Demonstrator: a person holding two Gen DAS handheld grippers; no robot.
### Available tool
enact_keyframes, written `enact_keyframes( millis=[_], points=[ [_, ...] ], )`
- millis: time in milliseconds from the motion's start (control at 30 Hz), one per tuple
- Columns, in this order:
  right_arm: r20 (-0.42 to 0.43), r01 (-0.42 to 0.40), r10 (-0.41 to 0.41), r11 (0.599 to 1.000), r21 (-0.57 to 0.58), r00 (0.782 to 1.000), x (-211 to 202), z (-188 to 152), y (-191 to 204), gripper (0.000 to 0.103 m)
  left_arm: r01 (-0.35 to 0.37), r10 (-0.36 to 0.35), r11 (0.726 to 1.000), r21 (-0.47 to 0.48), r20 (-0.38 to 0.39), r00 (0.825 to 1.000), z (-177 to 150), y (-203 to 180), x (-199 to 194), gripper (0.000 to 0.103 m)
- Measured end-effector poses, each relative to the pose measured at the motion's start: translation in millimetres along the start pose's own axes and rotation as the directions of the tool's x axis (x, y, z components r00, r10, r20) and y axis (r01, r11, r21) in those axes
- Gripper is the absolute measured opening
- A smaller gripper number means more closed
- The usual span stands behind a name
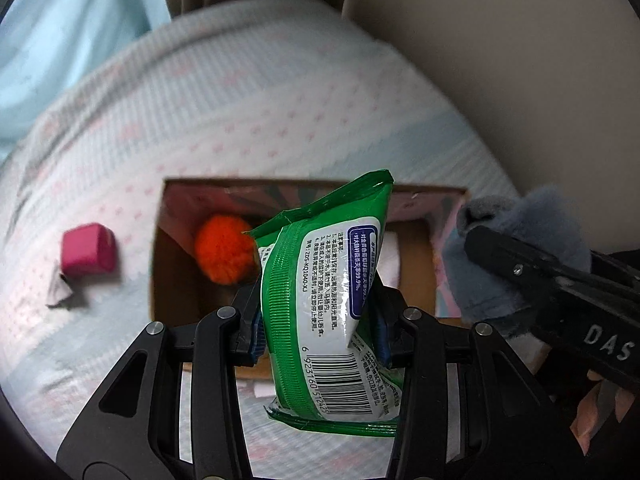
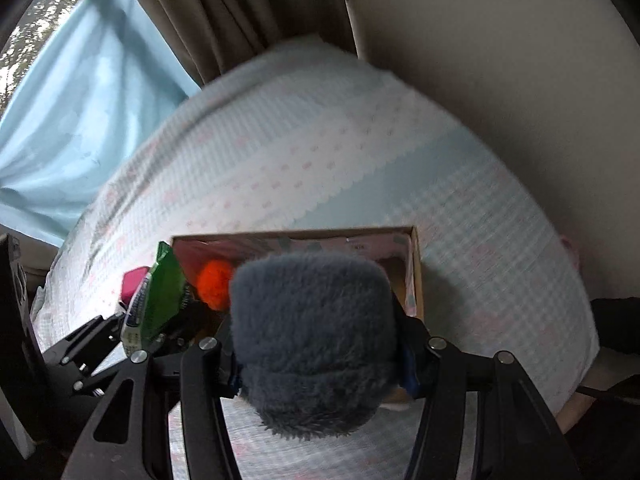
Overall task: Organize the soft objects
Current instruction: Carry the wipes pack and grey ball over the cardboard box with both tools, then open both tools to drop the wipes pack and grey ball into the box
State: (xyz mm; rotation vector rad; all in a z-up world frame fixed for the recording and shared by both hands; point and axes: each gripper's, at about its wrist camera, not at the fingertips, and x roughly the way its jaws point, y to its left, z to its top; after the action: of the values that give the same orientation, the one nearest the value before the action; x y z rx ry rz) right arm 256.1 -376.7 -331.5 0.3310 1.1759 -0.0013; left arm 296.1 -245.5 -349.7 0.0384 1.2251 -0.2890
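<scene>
I have the left gripper (image 1: 318, 320) pinching the green wipes pack (image 1: 332, 300), long axis upright, directly over the open cardboard box (image 1: 160, 240) on the bed (image 1: 240, 120). My right gripper (image 2: 316, 364) clamps a grey plush (image 2: 312, 336) over the box's right side, equally near.

**Around the bed**

A bedspread (image 2: 360, 168) covers the bed — pale blue and white bands with small pink marks, its weave ribbed. Behind the bed's far end hang beige curtains (image 2: 240, 8), gathered in folds, and to their left a light blue sheer curtain (image 2: 80, 92) with daylight and blurred foliage behind it. A plain cream wall (image 2: 500, 60) runs along the right side of the bed. At the left edge of the right wrist view stands a dark upright object (image 2: 16, 312) — too cut off to identify.
</scene>
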Motion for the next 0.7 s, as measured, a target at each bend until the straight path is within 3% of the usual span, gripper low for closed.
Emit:
enact_keyframes(
  millis=[367,400,467,500,567,700],
  points=[
    [-0.149,-0.037,0.046,0.997,0.063,0.988,73,18,-13,0.055,-0.047,0.051,0.998,0.032,-0.144,0.988,-13,8,60,0.038],
    [-0.156,-0.042,0.053,0.996,0.072,0.986,76,19,-14,0.058,-0.039,0.044,0.998,0.040,-0.144,0.989,-12,8,60,0.044],
    [-0.167,-0.058,0.073,0.994,0.097,0.983,82,20,-16,0.068,-0.049,0.059,0.996,0.071,-0.142,0.988,-10,5,61,0.084],
    [-0.164,-0.061,0.077,0.993,0.101,0.984,83,21,-16,0.081,-0.067,0.078,0.993,0.095,-0.124,0.989,-9,3,58,0.102],
    [-0.150,-0.065,0.079,0.993,0.097,0.985,82,22,-17,0.095,-0.079,0.093,0.989,0.126,-0.103,0.990,-9,1,54,0.103],
    [-0.123,-0.060,0.072,0.994,0.095,0.990,77,25,-19,0.096,-0.086,0.100,0.987,0.139,-0.102,0.990,-7,3,51,0.103]
  ],
)
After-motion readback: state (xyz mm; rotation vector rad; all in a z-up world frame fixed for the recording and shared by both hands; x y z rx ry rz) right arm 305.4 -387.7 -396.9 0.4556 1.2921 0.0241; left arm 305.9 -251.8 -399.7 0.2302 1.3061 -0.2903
